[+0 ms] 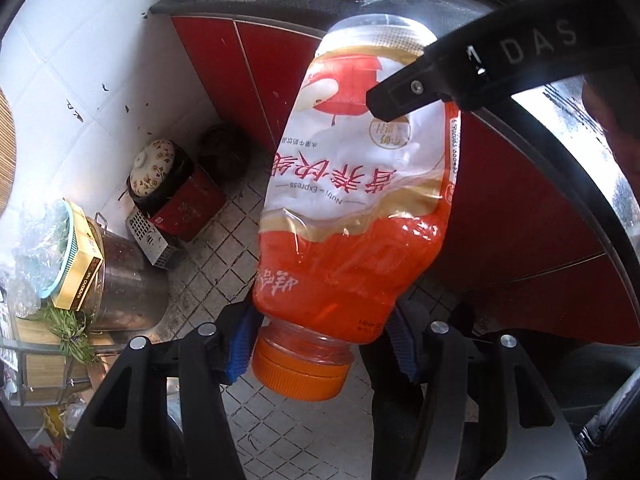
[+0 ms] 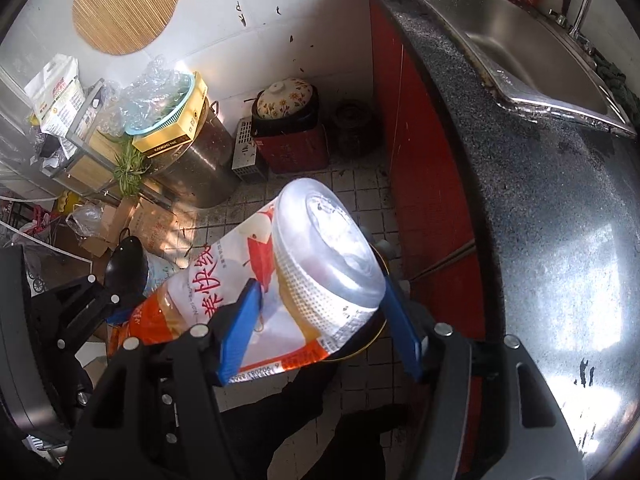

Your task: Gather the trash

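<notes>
You carry 1 bottle [image 1: 352, 200] with 2 grippers: left gripper [image 1: 320, 344] half-open, clamps neck above orange cap [image 1: 300, 376]; right gripper [image 2: 320, 332] half-open, clamps base, steadying load beside red cabinet [image 2: 420, 184].

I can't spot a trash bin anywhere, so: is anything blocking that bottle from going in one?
No bin shows, so that cannot be told. Both grippers, left and right, already clamp the bottle.

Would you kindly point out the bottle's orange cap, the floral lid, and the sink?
orange cap [image 1: 298, 374], left wrist view, on its ribbed side.
floral lid [image 2: 284, 98], right wrist view, on its dome.
sink [image 2: 560, 106], right wrist view, on its front rim.
</notes>
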`<state>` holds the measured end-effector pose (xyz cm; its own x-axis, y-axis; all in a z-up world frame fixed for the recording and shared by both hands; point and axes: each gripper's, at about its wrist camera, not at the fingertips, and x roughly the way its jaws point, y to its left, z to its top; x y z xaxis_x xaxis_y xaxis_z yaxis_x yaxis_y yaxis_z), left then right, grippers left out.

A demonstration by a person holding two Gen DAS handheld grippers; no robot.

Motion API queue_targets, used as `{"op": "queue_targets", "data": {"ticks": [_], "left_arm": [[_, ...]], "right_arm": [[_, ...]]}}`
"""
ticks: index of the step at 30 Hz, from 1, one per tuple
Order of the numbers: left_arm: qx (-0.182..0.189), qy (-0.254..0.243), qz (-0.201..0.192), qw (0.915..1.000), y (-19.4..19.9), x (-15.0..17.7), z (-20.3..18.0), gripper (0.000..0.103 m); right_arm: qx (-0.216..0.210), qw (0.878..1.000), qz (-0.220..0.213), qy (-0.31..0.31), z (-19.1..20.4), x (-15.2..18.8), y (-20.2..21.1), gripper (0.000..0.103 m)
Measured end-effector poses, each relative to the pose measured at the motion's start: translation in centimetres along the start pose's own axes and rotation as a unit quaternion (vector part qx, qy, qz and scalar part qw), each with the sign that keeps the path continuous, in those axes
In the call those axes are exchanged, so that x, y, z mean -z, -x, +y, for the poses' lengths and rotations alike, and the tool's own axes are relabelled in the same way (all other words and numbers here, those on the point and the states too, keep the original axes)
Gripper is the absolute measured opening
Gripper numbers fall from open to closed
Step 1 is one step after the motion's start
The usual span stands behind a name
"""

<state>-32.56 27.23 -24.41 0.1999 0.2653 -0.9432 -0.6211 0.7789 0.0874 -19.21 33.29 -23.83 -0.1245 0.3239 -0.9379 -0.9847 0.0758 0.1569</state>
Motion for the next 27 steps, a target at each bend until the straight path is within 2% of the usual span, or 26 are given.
{"op": "queue_targets", "data": {"ticks": [2,3,6,8,12,18,22,25,27], "left_arm": [[-0.006,-0.015,-0.001,0.9999,-1.2,0.1,0.2,0.092],[-0.009,-0.019,-0.005,0.9998,-1.7,0.2,0.3,0.096],[0.002,-0.022,0.022,0.9995,-4.1,0.9,0.4,0.097],[0.009,-0.011,0.025,0.9996,-4.6,1.3,0.6,0.097],[0.031,0.032,0.014,0.9989,-3.8,1.6,1.7,0.097],[0.027,0.066,0.003,0.9975,-1.5,0.5,2.3,0.097],[-0.005,0.069,0.005,0.9976,0.2,-1.6,1.8,0.097],[0.015,0.075,-0.001,0.9971,2.0,-4.1,0.7,0.097],[0.025,0.06,-0.014,0.9978,3.1,-6.0,-0.2,0.097]], "right_arm": [[0.006,1.0,-0.002,0.008,0.2,-0.2,-0.8,0.07],[0.011,1.0,-0.003,0.01,0.2,-0.3,-1.0,0.073],[0.011,1.0,-0.001,-0.002,-0.4,-0.6,-1.4,0.073],[0.011,1.0,-0.001,-0.004,-0.5,-0.8,-1.3,0.074],[0.01,1.0,0.0,0.0,-0.4,-0.3,-0.9,0.077],[0.001,1.0,-0.005,-0.002,-0.1,0.4,0.5,0.077],[0.003,0.999,-0.038,-0.025,-1.0,1.1,4.2,0.079],[0.019,0.995,-0.076,-0.061,-3.1,2.4,8.5,0.082],[0.036,0.99,-0.101,-0.089,-4.9,3.7,11.6,0.083]]}}
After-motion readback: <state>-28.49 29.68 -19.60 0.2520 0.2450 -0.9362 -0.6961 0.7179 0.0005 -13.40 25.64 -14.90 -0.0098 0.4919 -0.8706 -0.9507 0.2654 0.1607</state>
